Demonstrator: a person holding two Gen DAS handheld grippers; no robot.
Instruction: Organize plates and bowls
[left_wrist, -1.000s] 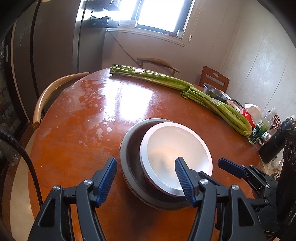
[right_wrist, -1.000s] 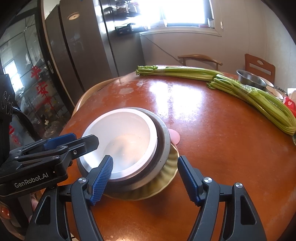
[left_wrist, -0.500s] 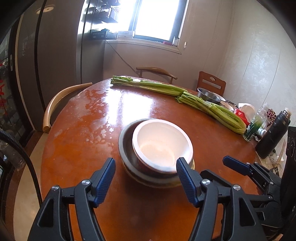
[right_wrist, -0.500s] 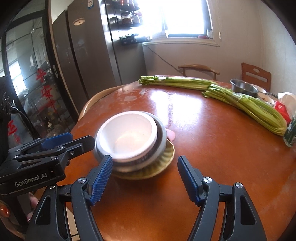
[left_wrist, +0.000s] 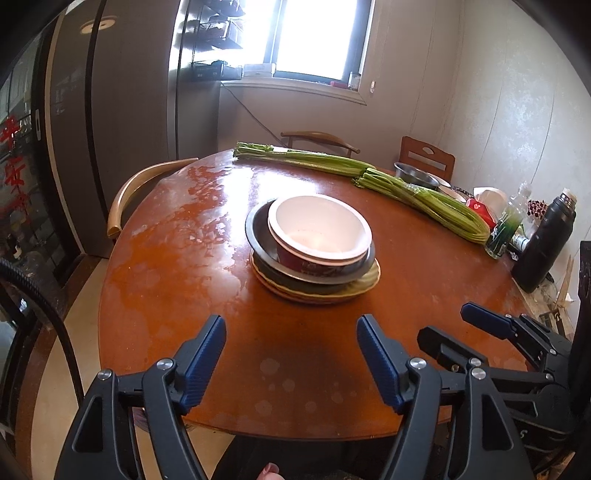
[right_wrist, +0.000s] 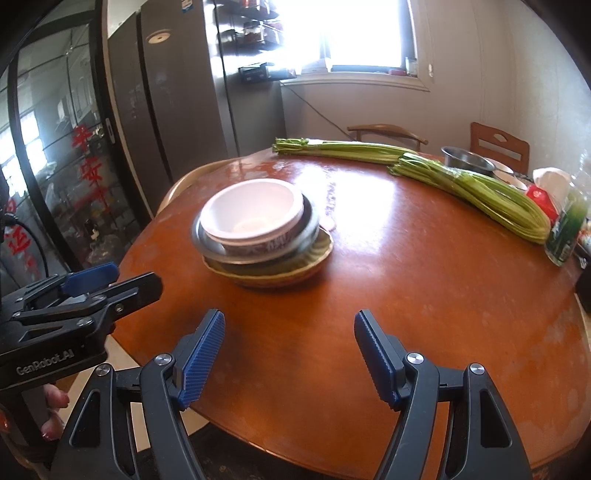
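Note:
A white bowl (left_wrist: 319, 230) with a patterned outside sits inside a grey metal bowl (left_wrist: 258, 236), which rests on a yellow-green scalloped plate (left_wrist: 365, 286) in the middle of the round wooden table (left_wrist: 184, 266). The same stack shows in the right wrist view: white bowl (right_wrist: 255, 216), metal bowl (right_wrist: 312, 225), plate (right_wrist: 317, 254). My left gripper (left_wrist: 290, 356) is open and empty, well back from the stack near the table's front edge. My right gripper (right_wrist: 288, 356) is open and empty, also back from the stack.
Two long celery bunches (left_wrist: 421, 195) lie across the far side. A steel bowl (left_wrist: 413, 173), tissue pack, green bottle (left_wrist: 504, 230) and black flask (left_wrist: 546, 240) crowd the right edge. Wooden chairs (left_wrist: 144, 184) stand around the table. A fridge stands at the left.
Both grippers have drawn back and up from the stack, which now sits farther away. The stacked bowls and plate have stayed in place.

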